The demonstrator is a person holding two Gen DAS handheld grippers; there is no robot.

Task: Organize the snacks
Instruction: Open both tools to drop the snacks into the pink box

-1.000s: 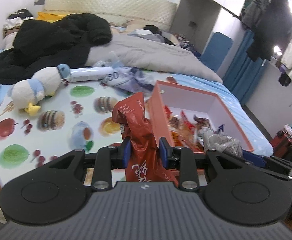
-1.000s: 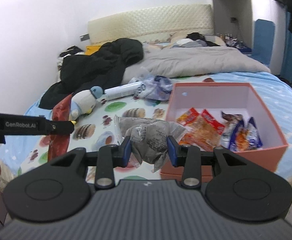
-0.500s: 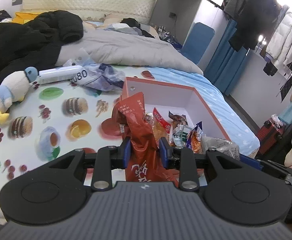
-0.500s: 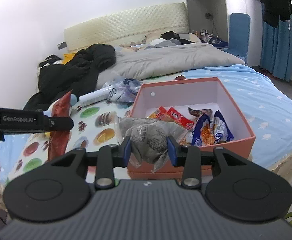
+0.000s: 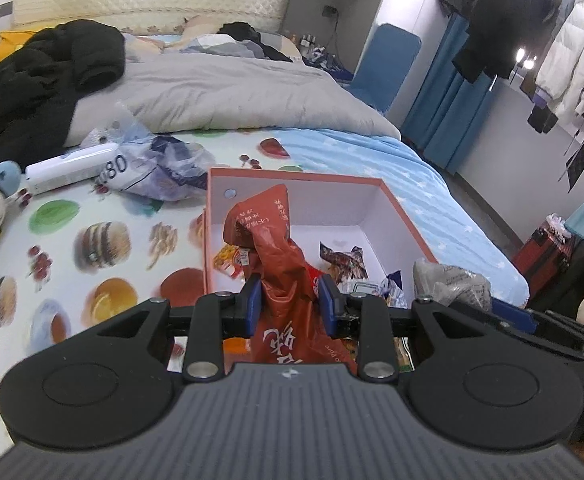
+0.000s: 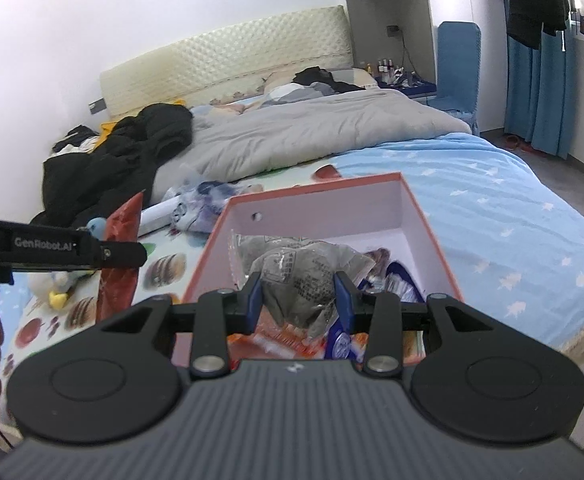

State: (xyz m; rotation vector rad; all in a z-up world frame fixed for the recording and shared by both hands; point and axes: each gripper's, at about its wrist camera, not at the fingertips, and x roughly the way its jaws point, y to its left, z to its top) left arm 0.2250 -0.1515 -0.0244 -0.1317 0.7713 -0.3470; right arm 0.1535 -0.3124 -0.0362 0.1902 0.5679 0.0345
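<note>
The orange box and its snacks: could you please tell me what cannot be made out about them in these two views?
- Left wrist view: the orange box's near wall, hidden behind the left gripper and its red packet.
- Right wrist view: most snacks inside, hidden behind the right gripper's grey packet.
- Print on both packets: too small.

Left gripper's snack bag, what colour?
Red-orange with white lettering; the snack bag shows best in the left wrist view, clamped in the left gripper.
</note>
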